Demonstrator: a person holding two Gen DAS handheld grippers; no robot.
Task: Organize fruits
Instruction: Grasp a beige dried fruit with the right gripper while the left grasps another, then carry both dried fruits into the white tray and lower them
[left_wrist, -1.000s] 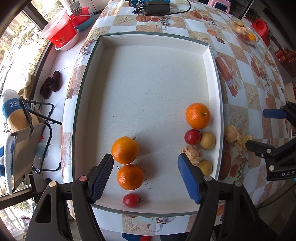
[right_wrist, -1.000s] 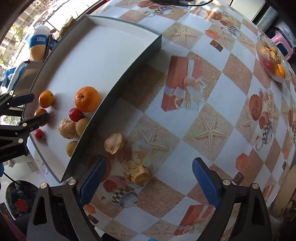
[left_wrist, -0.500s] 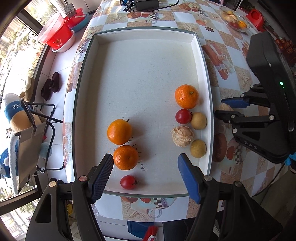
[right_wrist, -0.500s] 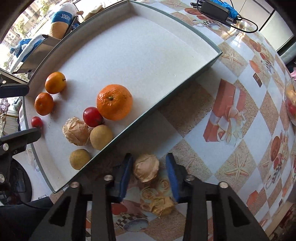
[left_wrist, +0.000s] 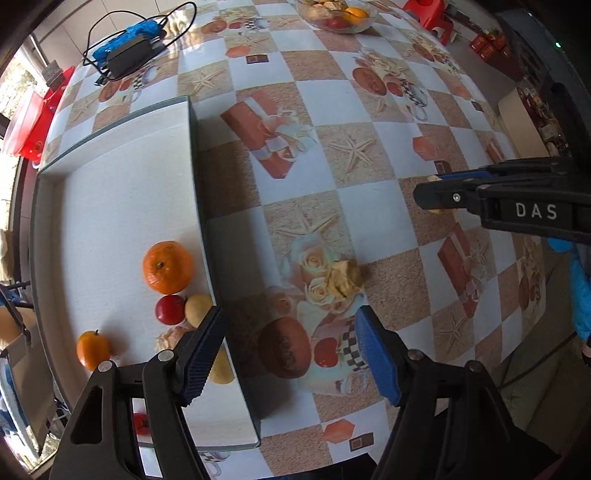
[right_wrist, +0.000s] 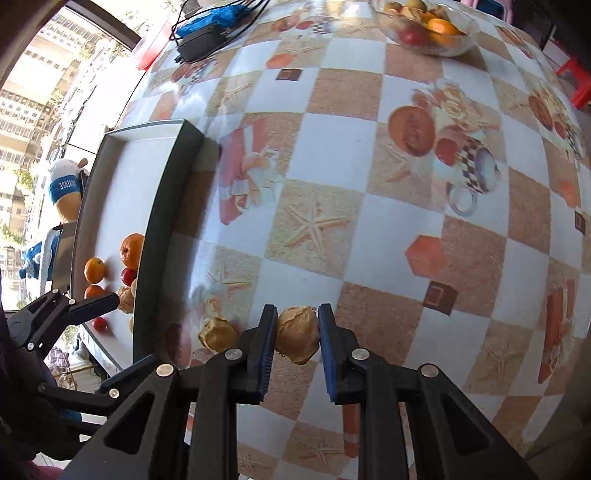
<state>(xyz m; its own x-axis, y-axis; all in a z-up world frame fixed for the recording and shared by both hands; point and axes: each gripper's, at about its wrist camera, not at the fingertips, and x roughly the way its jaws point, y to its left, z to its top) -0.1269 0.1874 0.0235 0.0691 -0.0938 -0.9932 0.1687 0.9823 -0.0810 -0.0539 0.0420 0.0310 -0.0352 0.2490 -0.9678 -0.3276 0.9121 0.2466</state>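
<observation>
My right gripper is shut on a tan papery husk fruit and holds it above the patterned table. A second husk fruit lies on the table just left of it; it also shows in the left wrist view. My left gripper is open and empty, over the right wall of the white tray. In the tray lie a large orange, a red fruit, a yellow fruit, a small orange and another husk fruit. The right gripper shows at the right edge.
A glass bowl of fruit stands at the far side of the table. A black power adapter with cable on a blue cloth lies at the far left. Red basins sit beyond the tray. The table's near edge is close below my grippers.
My right gripper has lifted the husk fruit off the table and moved right, away from the tray. My left gripper has swung right from over the tray to its right wall.
</observation>
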